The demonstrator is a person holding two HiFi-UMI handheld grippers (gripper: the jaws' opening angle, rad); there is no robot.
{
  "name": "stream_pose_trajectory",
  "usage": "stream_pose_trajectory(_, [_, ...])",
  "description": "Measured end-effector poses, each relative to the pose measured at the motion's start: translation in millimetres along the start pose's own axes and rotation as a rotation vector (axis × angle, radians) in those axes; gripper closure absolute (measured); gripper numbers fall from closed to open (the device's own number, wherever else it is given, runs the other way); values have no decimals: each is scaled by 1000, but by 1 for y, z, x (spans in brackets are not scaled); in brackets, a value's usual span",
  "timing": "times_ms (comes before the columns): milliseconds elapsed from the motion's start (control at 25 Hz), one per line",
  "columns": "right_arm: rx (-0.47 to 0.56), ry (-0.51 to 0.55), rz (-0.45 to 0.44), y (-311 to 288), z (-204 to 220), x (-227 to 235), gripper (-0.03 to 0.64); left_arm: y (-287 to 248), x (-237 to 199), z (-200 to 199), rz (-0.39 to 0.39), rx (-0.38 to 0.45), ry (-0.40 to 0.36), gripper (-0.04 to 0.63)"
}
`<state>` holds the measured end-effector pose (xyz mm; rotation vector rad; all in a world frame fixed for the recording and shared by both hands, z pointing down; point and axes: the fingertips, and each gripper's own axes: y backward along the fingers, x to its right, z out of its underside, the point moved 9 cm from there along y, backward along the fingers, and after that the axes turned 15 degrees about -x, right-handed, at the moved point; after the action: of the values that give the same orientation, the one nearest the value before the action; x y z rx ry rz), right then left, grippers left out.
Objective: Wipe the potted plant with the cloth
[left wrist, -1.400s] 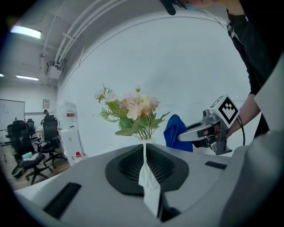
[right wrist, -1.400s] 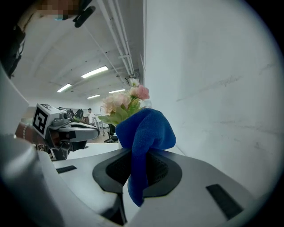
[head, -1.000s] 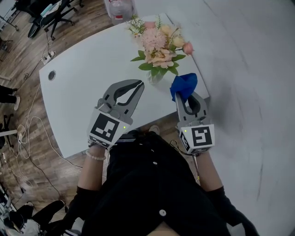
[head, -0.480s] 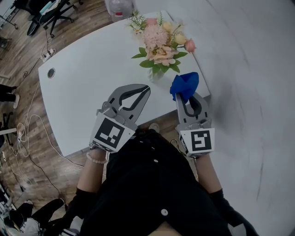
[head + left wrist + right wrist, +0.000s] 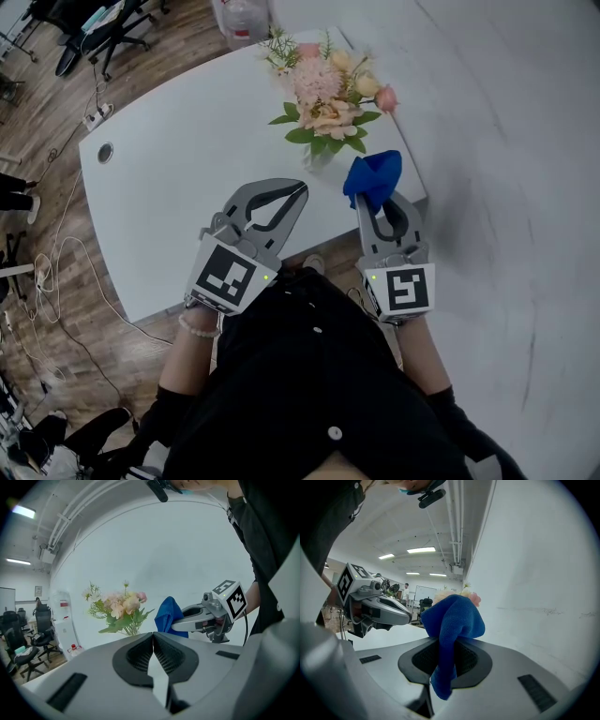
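a: what is different from one second ago? please begin with the big things.

b: the white table [image 5: 159, 197] is the same. the potted plant [image 5: 328, 98] stands in the same place at the far corner of the table, upright in its clear vase [image 5: 314, 157]. nothing has touched it.

a: and your two tools?

b: my right gripper [image 5: 376, 195] has almost not moved. its jaws are pinching the blue cloth [image 5: 373, 176]. the cloth stands in a bunch above the tips, and a short tail hangs down between the jaws. it is just beside the vase, on the right, and i think it is not yet in contact with the plant.

a: the left one?

b: my left gripper [image 5: 300, 189] is the small change. in the head view its tips have come a little nearer to the vase than before, but they are still apart from it. its jaws are pressed together and there is nothing between them.

a: so what does this mean for the wiping?

b: in my judgement the wiping has not begun. i am only bringing both tools into place. the cloth is already well held, so the next move is to carry it forward and up to the leaves [image 5: 300, 135]. if the left tool should steady the vase, its jaws must first open, or it can only push with the closed tips.
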<state>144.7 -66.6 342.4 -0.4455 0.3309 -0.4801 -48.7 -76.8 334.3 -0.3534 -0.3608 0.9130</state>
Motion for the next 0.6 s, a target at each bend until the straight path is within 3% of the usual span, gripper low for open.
stream_pose_trajectory(600, [3, -7, -10, 1, -3, -4, 534, 4, -4, 5, -19, 4, 46, 580])
